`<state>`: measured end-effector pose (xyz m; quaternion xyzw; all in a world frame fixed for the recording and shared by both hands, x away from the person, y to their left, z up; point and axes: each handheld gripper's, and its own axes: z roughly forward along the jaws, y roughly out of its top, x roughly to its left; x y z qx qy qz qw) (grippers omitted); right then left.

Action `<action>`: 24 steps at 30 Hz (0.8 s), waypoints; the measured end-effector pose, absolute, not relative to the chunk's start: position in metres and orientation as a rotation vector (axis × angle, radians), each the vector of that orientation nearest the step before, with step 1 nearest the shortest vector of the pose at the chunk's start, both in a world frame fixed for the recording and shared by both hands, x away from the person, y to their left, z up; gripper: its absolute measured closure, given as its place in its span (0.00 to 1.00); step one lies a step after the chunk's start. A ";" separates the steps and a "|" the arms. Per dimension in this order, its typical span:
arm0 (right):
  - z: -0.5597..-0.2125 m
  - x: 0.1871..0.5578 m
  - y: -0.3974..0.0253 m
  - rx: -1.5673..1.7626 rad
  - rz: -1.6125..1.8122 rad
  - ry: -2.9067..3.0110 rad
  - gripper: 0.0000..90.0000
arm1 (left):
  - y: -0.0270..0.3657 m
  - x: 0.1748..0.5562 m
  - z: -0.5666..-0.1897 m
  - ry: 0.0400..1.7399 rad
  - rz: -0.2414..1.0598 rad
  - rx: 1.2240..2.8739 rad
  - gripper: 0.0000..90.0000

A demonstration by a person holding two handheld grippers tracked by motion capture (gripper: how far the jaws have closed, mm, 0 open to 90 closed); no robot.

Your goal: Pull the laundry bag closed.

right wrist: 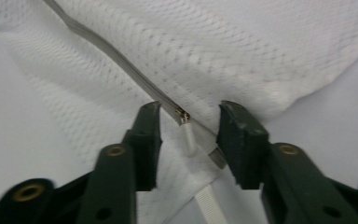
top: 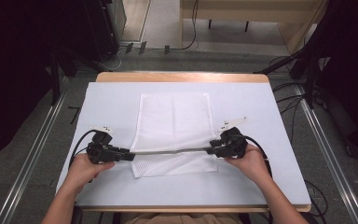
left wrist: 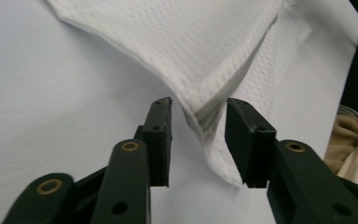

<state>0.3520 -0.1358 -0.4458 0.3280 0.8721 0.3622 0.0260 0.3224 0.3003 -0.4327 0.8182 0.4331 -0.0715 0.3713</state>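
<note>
Mesh bag (top: 175,126) flanked by both low, inward-pointing grippers, fingers (left wrist: 161,135) parted.

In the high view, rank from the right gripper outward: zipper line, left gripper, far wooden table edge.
1. zipper line, running left from the right gripper.
2. left gripper, at the zipper's other end.
3. wooden table edge, at the far side.

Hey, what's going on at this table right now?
A person holds a gripper in each hand over a white mesh bag on the table. The left gripper is open around a lifted fold at one side, and the right gripper is open around the zipper pull. Neither has closed.
</note>
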 end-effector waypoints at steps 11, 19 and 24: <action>-0.449 0.358 -0.140 1.072 1.149 2.588 0.44 | 0.307 0.321 -0.422 1.114 0.001 2.016 0.48; -0.451 0.364 -0.151 1.167 1.171 2.482 0.37 | 0.315 0.322 -0.424 1.129 0.081 2.021 0.41; -0.452 0.368 -0.163 1.200 1.180 2.440 0.34 | 0.321 0.323 -0.425 1.158 0.103 2.008 0.40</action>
